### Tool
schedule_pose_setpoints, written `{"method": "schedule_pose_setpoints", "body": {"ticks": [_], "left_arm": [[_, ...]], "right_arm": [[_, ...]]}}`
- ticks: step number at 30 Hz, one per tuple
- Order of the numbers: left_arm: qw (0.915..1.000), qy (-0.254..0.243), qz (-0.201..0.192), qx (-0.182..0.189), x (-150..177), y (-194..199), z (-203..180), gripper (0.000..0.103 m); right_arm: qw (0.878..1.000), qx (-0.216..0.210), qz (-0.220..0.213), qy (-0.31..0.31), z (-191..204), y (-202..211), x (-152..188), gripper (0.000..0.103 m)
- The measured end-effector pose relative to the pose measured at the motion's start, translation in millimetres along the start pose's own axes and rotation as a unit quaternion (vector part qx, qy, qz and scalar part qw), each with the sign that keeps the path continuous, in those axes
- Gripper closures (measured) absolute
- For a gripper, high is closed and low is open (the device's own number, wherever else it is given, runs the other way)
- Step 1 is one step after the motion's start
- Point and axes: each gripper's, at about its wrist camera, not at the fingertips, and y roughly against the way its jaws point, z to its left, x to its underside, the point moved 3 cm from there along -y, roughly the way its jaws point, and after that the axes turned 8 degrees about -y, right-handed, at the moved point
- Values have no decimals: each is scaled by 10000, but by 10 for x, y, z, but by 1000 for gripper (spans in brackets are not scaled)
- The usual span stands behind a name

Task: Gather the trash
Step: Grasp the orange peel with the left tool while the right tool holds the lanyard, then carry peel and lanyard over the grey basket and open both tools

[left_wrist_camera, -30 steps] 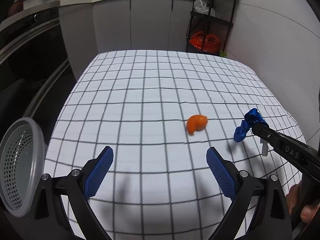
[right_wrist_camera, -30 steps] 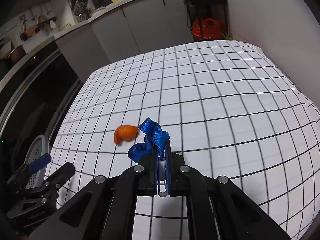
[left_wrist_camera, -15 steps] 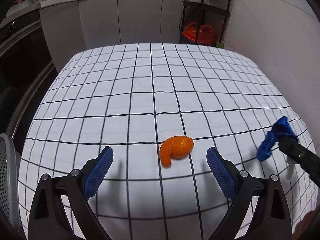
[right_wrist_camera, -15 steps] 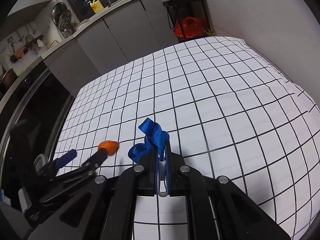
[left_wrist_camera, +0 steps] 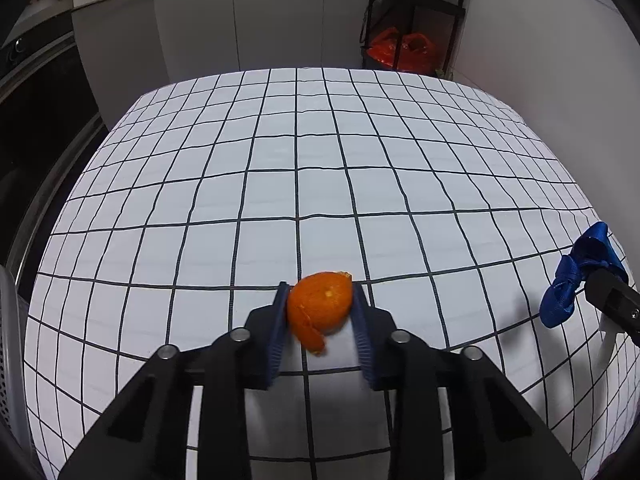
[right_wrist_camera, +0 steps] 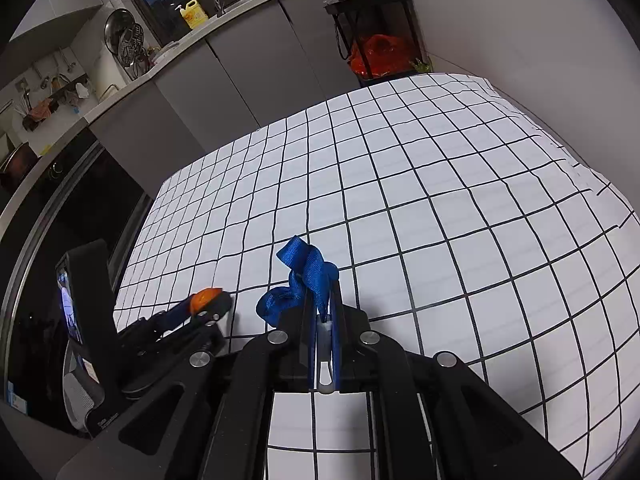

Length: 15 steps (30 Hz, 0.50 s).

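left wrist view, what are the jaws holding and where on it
The left gripper has just been closing its jaws on the curled orange peel, pads against its two opposite sides, the peel resting on the white grid tablecloth.

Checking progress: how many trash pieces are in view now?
2. Orange peel between the left gripper pads, which have just closed; blue strap clamped in the right gripper. Basket contents are unseen.
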Motion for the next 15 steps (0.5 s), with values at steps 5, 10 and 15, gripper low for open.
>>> {"method": "schedule_pose_setpoints", "body": {"ticks": [5,10,15], "left_arm": [[10000,28,-19,-17,127,186,49,79],[9998,36,-161,-106,232,506,208,79],[9991,154,-245,-313,418,883,442,79]], "right_arm": [[10000,-43,47,43,24,0,32,97],[9998,-85,54,145,103,18,75,97],[9992,-261,150,246,243,56,190,97]]}}
